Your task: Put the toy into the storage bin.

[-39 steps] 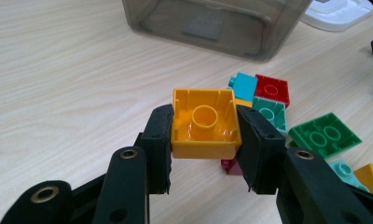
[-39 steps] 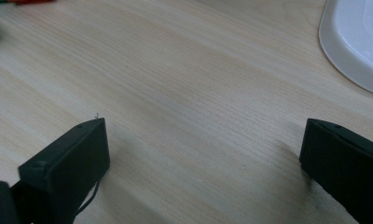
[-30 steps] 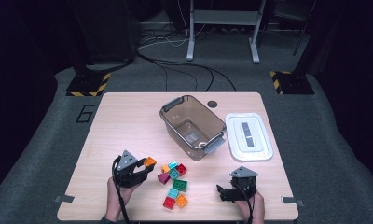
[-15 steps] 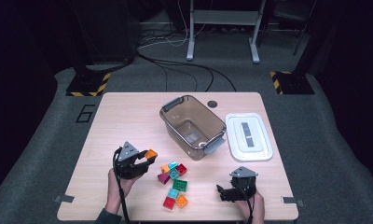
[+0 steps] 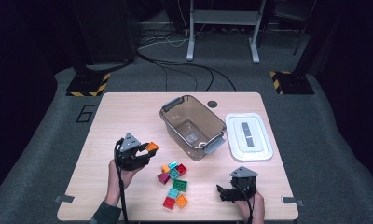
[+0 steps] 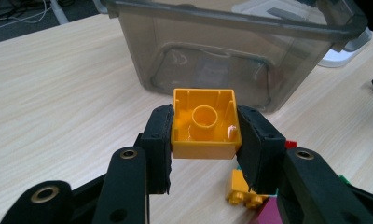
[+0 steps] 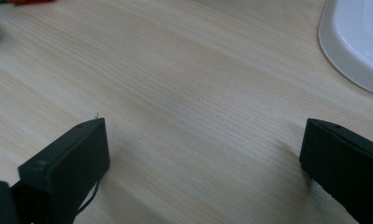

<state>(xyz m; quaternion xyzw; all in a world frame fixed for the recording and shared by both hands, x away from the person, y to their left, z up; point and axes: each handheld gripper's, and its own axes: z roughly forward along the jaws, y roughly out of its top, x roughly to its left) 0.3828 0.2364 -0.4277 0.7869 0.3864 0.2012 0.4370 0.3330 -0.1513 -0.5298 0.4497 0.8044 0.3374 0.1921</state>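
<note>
Nearest the person, at the table's near right, the right gripper [image 5: 229, 192] rests low over the pale wooden tabletop [image 5: 128, 112], its jaws standing wide apart with nothing but bare wood between them. At the near left, the left gripper [image 5: 145, 154] is clamped on a square orange plastic building brick [image 6: 204, 123], whose hollow underside faces that gripper's camera with a pad pressed flat on each side. Compared with a second ago, this brick has come up off the table and away from the loose pile of small coloured plastic bricks [image 5: 174, 183] at the near middle, and now sits a little farther from the person and nearer the box. I judge that the pick is done and the carry is under way, with the drop still to come.

Beyond the pile, in the middle of the table, stands a clear smoky-grey plastic storage box with grey handles [image 5: 192, 127], open-topped and apparently holding no bricks. Its flat white plastic lid [image 5: 248, 136] lies just to its right. A small dark round disc [image 5: 212, 103] sits near the far edge.

Farther off, the grey carpeted floor [image 5: 44, 154] carries a painted number, black-and-yellow hazard-striped bases [image 5: 87, 84], trailing black cables [image 5: 175, 65] and the legs of a grey metal stand [image 5: 222, 32] in a dark room.
</note>
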